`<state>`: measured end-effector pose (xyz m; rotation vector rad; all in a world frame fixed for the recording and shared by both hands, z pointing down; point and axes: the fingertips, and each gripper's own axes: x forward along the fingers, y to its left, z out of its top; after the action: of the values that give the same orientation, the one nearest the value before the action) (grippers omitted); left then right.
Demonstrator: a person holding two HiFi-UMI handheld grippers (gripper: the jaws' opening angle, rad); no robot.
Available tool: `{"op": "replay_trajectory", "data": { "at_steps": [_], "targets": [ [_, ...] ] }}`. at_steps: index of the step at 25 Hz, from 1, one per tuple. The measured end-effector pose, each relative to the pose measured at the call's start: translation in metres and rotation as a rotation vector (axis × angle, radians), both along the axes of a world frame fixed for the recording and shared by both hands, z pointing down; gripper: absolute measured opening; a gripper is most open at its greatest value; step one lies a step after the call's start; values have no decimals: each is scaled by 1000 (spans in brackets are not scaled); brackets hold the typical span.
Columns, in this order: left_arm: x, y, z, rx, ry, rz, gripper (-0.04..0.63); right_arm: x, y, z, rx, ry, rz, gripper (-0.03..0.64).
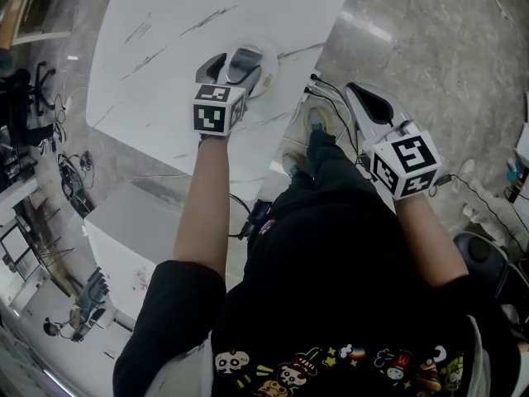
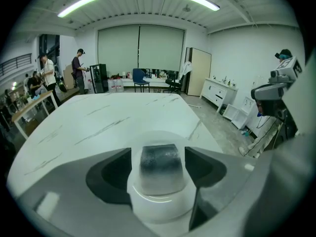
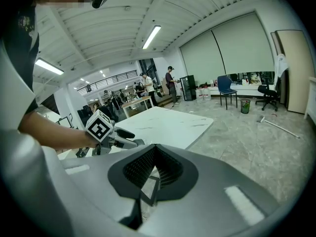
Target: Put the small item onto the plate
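Markers on the gripper cubes are black-and-white square patterns; the only other print is a row of cartoon figures on the person's black shirt [image 1: 331,358].

Left gripper [image 1: 235,64]: jaws spread, one on each side of the block [image 2: 159,163]. A strip of white plate shows between the left jaw and the block. The right jaw sits just beside the block; contact can't be told. It reaches out over the table edge on a bare forearm, and its marker cube [image 3: 100,127] also shows in the right gripper view.

Block: small, dark grey, roughly cube-shaped with rounded edges and a mottled, slightly shiny top. It rests upright in the middle of the plate [image 2: 159,205].

Plate: round, plain white, glossy rim, sitting on the table [image 1: 165,40] near the corner closest to the person.

Right gripper [image 3: 154,174]: jaws pressed together, nothing between them. It is held off the table over the floor [image 1: 430,48], well apart from the plate, at the person's right side.

Table: white top with thin grey marble veins.

Floor: grey polished tile, with cables [image 1: 331,98] trailing by the person's feet.

Background in the left gripper view: people standing at the far left [image 2: 78,68], a blue chair [image 2: 139,78], a white cabinet [image 2: 217,90] by the right wall, closed window blinds, and strip lights on the ceiling.
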<state>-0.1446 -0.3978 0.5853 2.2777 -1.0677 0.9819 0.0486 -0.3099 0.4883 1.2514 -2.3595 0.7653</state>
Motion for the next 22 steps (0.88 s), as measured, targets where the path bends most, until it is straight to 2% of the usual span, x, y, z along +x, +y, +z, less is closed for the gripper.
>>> {"op": "replay_trajectory", "data": {
  "at_steps": [3,8,14,22],
  "targets": [
    [-5,0,-24,84,38,-37,301,-2,3,-6,14,-1,-2,21],
    [-22,17,-73,233,58,-88,142,-10,9,-13,39,3,-13,21],
    [-48,49,-143,421,56,-165,5,-31,17,-34,108,10,-46,20],
    [-72,112,-195,516,115,-223,2,-73,43,-66,181,6,-113,20]
  ]
}}
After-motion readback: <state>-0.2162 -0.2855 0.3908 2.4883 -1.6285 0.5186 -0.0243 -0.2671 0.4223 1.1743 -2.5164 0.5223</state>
